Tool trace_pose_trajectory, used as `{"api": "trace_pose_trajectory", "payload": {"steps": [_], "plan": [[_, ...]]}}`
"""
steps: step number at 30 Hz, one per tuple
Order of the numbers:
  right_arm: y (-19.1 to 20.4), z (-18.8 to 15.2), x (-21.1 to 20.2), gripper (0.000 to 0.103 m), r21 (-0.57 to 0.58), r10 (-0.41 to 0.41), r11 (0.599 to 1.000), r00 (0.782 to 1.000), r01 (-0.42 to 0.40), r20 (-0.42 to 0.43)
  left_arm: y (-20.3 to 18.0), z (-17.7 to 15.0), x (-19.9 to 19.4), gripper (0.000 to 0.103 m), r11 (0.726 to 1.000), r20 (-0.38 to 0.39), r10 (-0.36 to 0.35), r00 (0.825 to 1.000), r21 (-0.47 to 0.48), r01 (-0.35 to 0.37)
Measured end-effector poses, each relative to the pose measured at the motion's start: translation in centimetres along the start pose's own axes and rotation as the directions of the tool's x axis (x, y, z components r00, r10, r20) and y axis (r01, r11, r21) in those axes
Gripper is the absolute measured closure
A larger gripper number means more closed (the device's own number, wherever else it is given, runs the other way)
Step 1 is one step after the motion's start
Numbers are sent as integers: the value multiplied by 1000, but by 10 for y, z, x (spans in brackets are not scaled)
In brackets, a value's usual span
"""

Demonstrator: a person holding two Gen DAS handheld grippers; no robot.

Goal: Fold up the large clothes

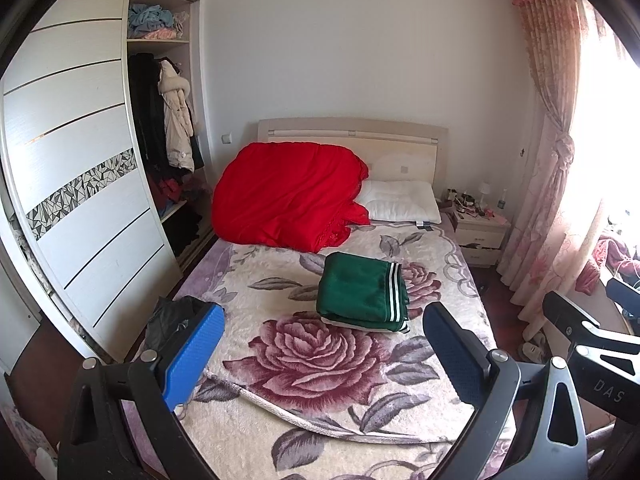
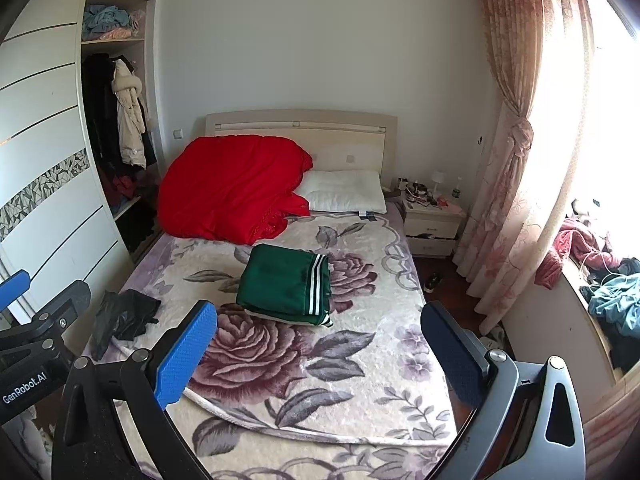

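- Our left gripper (image 1: 324, 350) and right gripper (image 2: 320, 346): jaws spread wide, holding nothing, both above the foot of the bed (image 2: 360, 400).
- Folded green garment (image 2: 286, 284) lies mid-bed on the floral blanket, white-striped edge facing right.
- Red duvet (image 2: 232, 188) just behind it, apart.
- Black cloth (image 2: 122, 316) at the left bed edge.
- Bare blanket all around the garment.

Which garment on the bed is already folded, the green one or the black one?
The green striped garment, a neat flat stack mid-bed. The black garment lies crumpled at the bed's wardrobe-side edge.
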State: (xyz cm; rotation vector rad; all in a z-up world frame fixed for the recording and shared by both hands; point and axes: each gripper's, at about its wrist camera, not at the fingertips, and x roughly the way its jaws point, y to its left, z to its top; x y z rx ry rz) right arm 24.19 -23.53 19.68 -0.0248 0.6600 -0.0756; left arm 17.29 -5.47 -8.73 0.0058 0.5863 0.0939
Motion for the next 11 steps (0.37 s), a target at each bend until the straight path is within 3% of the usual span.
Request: {"api": "trace_pose_trajectory", "payload": {"steps": [11], "plan": [[-2, -2, -2, 0, 2, -2, 1000, 1000, 2, 1, 1, 4, -3, 2, 1000, 4, 7, 1000, -6, -7]]}}
